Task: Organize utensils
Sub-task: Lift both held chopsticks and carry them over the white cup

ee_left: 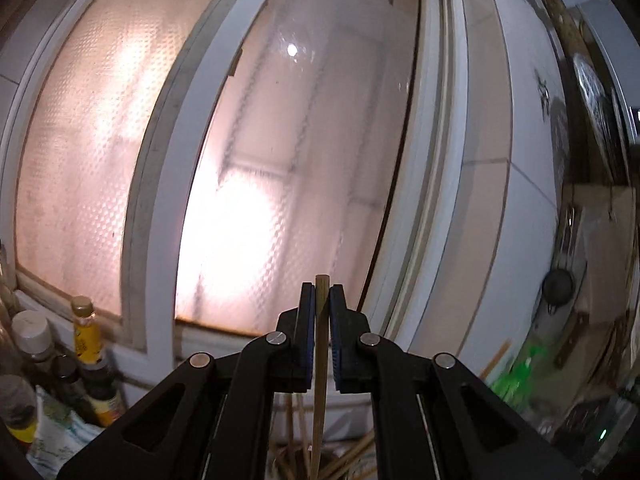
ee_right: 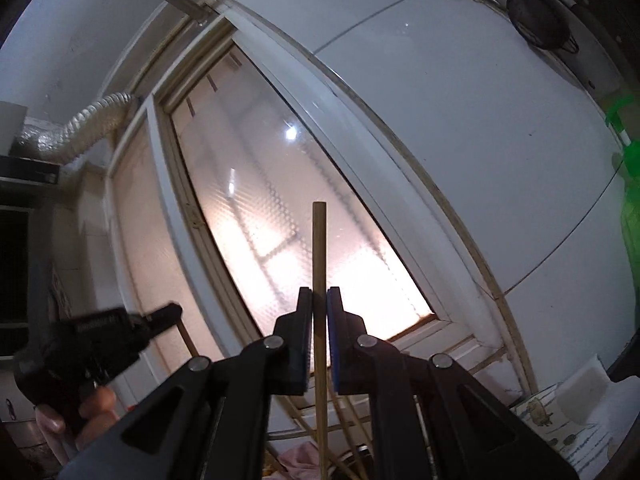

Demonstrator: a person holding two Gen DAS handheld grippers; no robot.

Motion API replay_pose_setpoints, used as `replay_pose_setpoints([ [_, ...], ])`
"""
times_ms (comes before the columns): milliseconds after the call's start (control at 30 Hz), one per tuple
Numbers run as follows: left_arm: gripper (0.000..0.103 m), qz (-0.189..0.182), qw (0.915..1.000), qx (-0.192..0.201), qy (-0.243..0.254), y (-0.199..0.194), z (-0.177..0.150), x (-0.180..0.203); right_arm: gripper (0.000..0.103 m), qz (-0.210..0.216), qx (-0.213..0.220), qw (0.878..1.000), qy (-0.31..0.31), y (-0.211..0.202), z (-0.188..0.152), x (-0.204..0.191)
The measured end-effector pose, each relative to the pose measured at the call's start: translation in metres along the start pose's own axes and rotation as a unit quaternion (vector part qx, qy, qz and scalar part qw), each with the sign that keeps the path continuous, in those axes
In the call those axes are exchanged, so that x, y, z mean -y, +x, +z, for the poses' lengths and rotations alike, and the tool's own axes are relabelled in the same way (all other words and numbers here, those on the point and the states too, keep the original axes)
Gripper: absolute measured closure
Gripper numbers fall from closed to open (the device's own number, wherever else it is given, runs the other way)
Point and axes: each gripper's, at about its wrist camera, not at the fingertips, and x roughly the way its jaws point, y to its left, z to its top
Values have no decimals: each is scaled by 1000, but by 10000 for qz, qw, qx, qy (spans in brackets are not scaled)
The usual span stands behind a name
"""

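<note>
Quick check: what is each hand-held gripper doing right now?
Left hand-held gripper: closed on a chopstick.
Right hand-held gripper: closed on another chopstick.

The left gripper (ee_left: pixel 322 300) is matt black with blue ribbed pads, clamped on a pale tan bamboo chopstick (ee_left: pixel 320 380). Beyond it, the frosted window pane (ee_left: pixel 288 152) shows a fine dotted pattern, glowing pinkish white. Below-left of it stands a yellow-labelled bottle (ee_left: pixel 86 334). The right gripper (ee_right: pixel 319 304) is likewise black and blue, gripping a tan bamboo stick (ee_right: pixel 319 248); far right of it, a bright green spray bottle (ee_right: pixel 630 208).
</note>
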Motion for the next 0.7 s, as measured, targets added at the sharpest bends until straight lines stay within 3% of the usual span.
replay_pose_setpoints([
  [167,97,7,9996,169,-233,10,-7,-9,96,-483,-168,9982,-317,15,-10,0],
  [500,97,142,9981,-483,-364,40,-67,-36,95,-258,-1466,9882,-361,58,-36,3],
  [700,97,103,9972,-663,-341,46,-85,-40,94,-125,-1878,9815,-363,67,-52,-2],
])
